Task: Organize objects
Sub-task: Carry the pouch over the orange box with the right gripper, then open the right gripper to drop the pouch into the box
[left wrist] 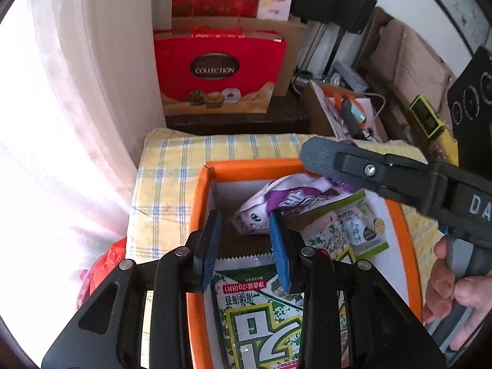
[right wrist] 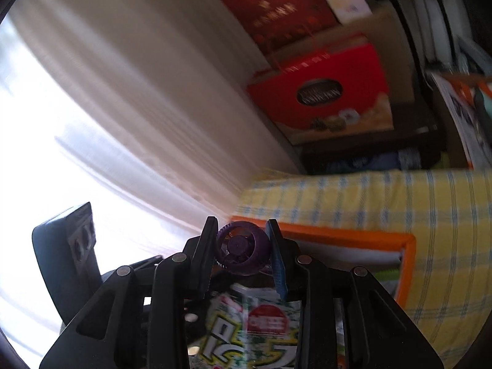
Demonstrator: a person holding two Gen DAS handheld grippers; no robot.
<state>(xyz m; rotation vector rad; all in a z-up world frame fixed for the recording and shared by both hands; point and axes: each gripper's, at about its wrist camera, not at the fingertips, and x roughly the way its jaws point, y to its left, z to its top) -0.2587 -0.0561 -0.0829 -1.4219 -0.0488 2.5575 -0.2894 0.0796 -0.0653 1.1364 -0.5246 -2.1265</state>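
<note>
A: Between the right tongs (right wrist: 243, 247), clamped: a small purple fan (right wrist: 241, 250), above the orange box (right wrist: 406, 264).

B: Left tongs (left wrist: 246, 240)?

A: Slightly apart, empty, over the snack packets (left wrist: 261, 316). Likely next: lower fan in, release.

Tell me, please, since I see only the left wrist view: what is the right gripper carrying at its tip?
Observer: The right gripper is shut on a small purple wheel, which is round, spoked and ribbed at the rim. It is pinched across its sides.
Operator: Thank you. What shows under it there?
Observer: A green snack packet with a red label shows just below the fingers, though it is blurred.
Operator: And where is the box from that side?
Observer: The far rim of the orange box shows right behind the wheel and runs off to the right.
</note>
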